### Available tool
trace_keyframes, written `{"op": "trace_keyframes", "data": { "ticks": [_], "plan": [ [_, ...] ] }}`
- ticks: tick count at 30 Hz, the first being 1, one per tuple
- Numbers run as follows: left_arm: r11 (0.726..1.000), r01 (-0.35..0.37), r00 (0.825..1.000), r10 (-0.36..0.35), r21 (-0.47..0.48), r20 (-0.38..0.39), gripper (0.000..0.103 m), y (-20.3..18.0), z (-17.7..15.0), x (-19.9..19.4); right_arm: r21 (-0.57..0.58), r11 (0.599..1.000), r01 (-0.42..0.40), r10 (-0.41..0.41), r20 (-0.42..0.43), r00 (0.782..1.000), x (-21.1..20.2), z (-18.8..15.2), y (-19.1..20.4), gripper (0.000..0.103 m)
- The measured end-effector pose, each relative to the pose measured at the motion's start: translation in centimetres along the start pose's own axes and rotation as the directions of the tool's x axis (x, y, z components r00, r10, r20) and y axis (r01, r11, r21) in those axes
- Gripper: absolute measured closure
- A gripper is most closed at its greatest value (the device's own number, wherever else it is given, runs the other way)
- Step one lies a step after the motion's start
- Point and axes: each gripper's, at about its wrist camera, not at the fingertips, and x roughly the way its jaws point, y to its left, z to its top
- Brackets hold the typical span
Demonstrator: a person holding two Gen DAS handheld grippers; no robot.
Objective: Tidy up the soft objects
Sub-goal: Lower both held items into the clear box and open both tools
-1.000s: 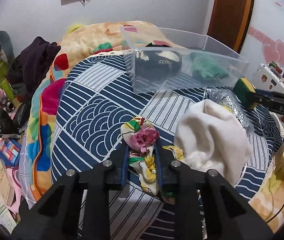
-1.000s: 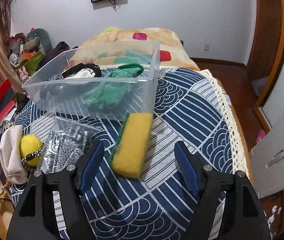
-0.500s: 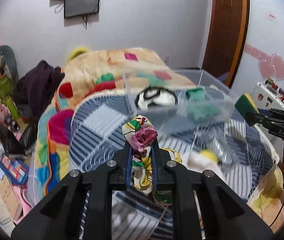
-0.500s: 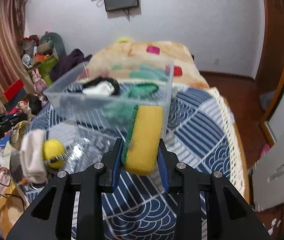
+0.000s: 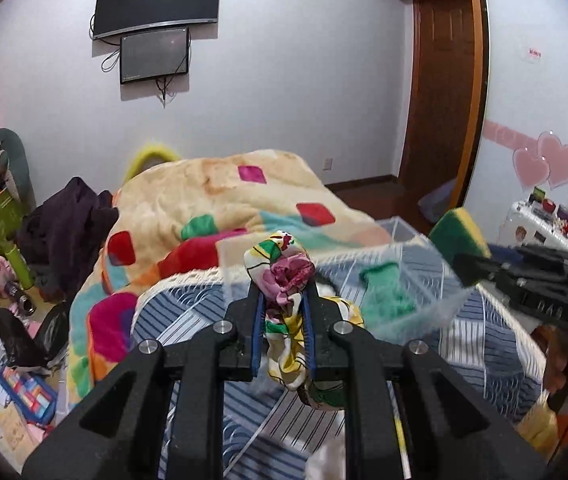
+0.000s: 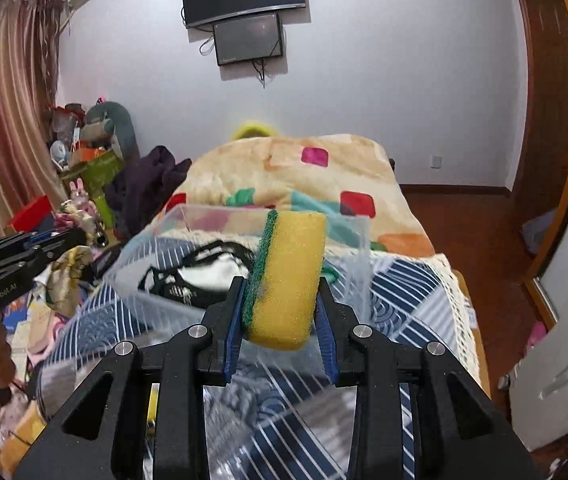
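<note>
My left gripper point(image 5: 283, 300) is shut on a colourful patterned cloth point(image 5: 284, 276) and holds it up above the bed. My right gripper point(image 6: 280, 300) is shut on a yellow sponge with a green scouring side point(image 6: 288, 280), lifted in front of the clear plastic bin point(image 6: 188, 220). The bin holds a black-and-white item point(image 6: 204, 268) and a green cloth point(image 5: 384, 300). In the left wrist view the sponge point(image 5: 458, 236) and right gripper show at the right. In the right wrist view the cloth point(image 6: 66, 276) and left gripper show at the left.
The bin stands on a blue-and-white patterned cover point(image 6: 416, 292) over the bed. A cream blanket with coloured squares point(image 5: 220, 196) lies behind. Clutter and toys point(image 5: 0, 240) fill the floor at left. A white cabinet point(image 6: 564, 368) stands at right.
Both grippers rose from the bed. The left lifted the patterned cloth; the right closed on the sponge and lifted it toward the bin.
</note>
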Motion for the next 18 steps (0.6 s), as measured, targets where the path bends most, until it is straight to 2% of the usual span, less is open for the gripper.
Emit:
{"op": "trace_keyframes", "data": {
  "ticks": [3, 6, 11, 15, 18],
  "plan": [
    [1.000, 0.009, 1.000, -0.009, -0.023, 0.001, 0.087, -0.2, 0.8, 1.5, 0.011, 1.000, -0.026, 0.026, 0.005, 1.000, 0.9, 0.8, 0.4, 0.073],
    [0.999, 0.029, 0.999, -0.030, -0.037, -0.033, 0.087, -0.4, 1.3, 3.6, 0.005, 0.999, -0.051, 0.051, 0.005, 0.999, 1.9, 1.5, 1.0, 0.073],
    [0.999, 0.013, 0.997, -0.016, -0.049, -0.072, 0.087, -0.3, 1.6, 6.6, -0.022, 0.998, -0.059, 0.058, -0.016, 0.998, 3.6, 2.1, 2.0, 0.073],
    [0.999, -0.028, 0.995, 0.024, -0.041, -0.098, 0.087, -0.2, 1.2, 8.4, -0.031, 0.997, -0.069, 0.067, -0.053, 0.996, 5.4, 2.1, 2.3, 0.073],
    [0.999, -0.031, 0.989, 0.025, -0.043, -0.145, 0.087, 0.0, 0.5, 9.8, -0.029, 0.996, -0.082, 0.080, -0.088, 0.993, 6.9, 2.0, 2.3, 0.073]
  ]
}}
